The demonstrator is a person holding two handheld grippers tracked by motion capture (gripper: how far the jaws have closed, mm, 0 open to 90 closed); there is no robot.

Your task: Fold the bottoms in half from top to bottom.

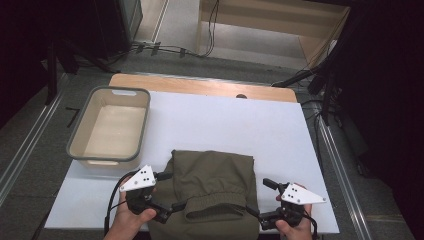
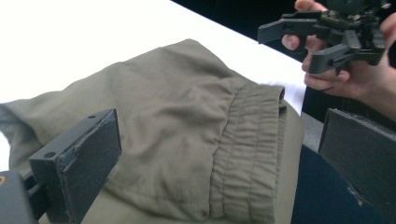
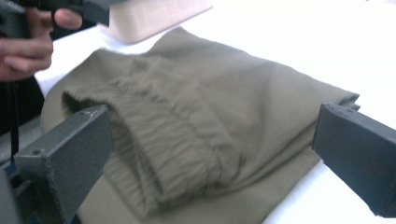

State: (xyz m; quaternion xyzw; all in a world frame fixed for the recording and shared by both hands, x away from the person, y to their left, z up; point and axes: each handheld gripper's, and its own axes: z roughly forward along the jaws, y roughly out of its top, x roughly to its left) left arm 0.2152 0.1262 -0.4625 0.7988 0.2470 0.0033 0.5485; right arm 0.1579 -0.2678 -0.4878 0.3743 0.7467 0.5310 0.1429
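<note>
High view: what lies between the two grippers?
The folded olive garment, elastic waistband up, lies between the left gripper and right gripper; both are open beside it, seen from the high view.

The folded trousers (image 1: 212, 192) lie at the near edge of the table (image 1: 240, 125), between the left gripper (image 1: 167, 191) and the right gripper (image 1: 257, 197). The bin (image 1: 80, 145) sits at the table's left side, behind the left gripper.

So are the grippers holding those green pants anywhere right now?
No. Both the left gripper and the right gripper stand open beside the folded pants, gripping nothing.
</note>
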